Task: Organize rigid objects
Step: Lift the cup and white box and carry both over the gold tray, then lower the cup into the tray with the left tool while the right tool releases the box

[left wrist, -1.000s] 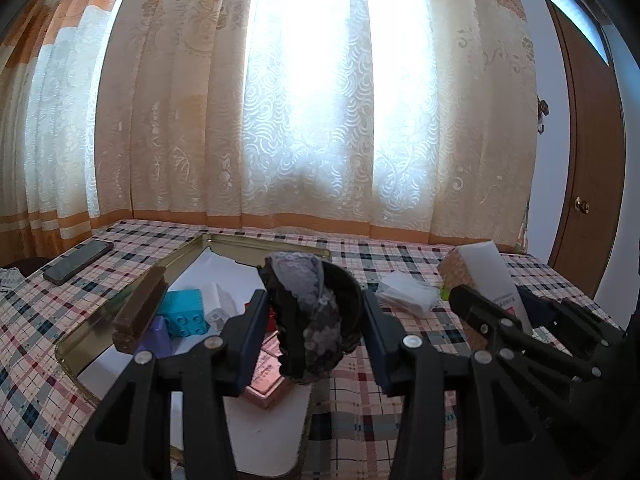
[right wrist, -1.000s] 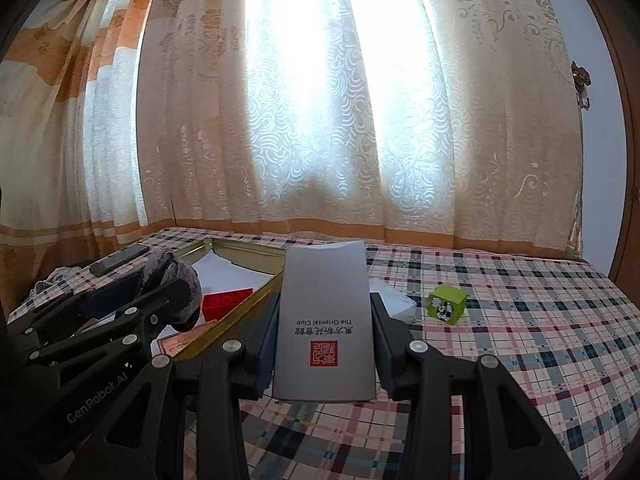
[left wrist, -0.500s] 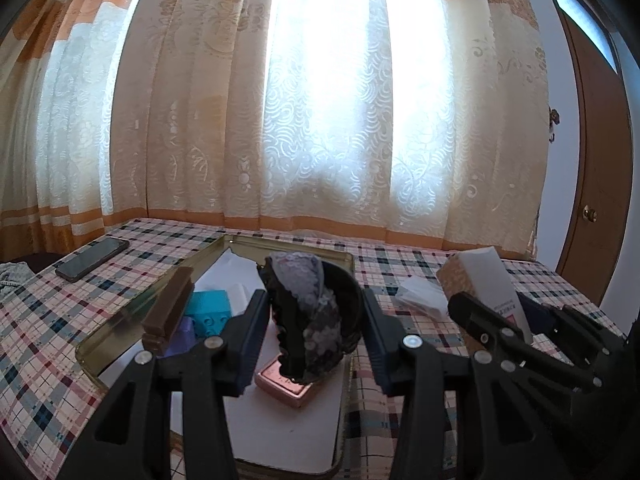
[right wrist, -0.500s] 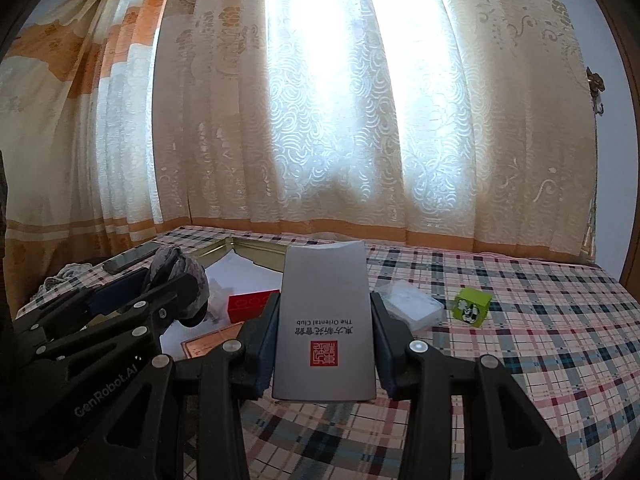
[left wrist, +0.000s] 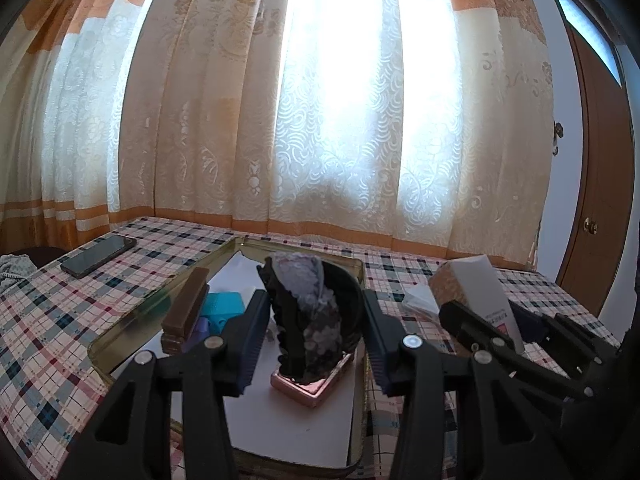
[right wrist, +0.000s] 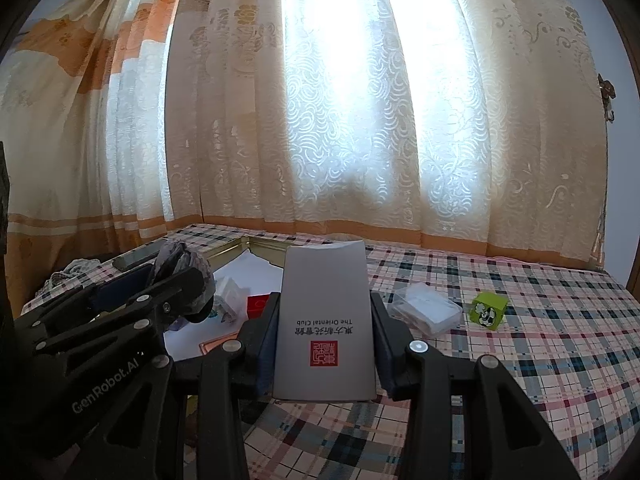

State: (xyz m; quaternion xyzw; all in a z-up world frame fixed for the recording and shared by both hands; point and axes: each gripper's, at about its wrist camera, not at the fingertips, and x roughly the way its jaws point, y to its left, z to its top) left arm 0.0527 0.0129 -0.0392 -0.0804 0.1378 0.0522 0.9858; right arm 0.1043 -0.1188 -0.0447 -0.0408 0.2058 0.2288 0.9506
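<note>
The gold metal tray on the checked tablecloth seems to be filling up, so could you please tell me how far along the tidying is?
Already in the gold metal tray: a brown bar, a teal toy brick and a pink flat tin. In hand: the left gripper holds a dark lace-covered headband over the tray, and the right gripper holds a grey printed box. Left on the cloth: a clear plastic packet and a green cube.

Sunlit patterned curtains [left wrist: 320, 120], brown door [left wrist: 600, 200], checkered tablecloth [right wrist: 540, 340].

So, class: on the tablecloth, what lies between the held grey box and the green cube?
A clear plastic packet lies between the grey box and green cube, in the right wrist view.
</note>
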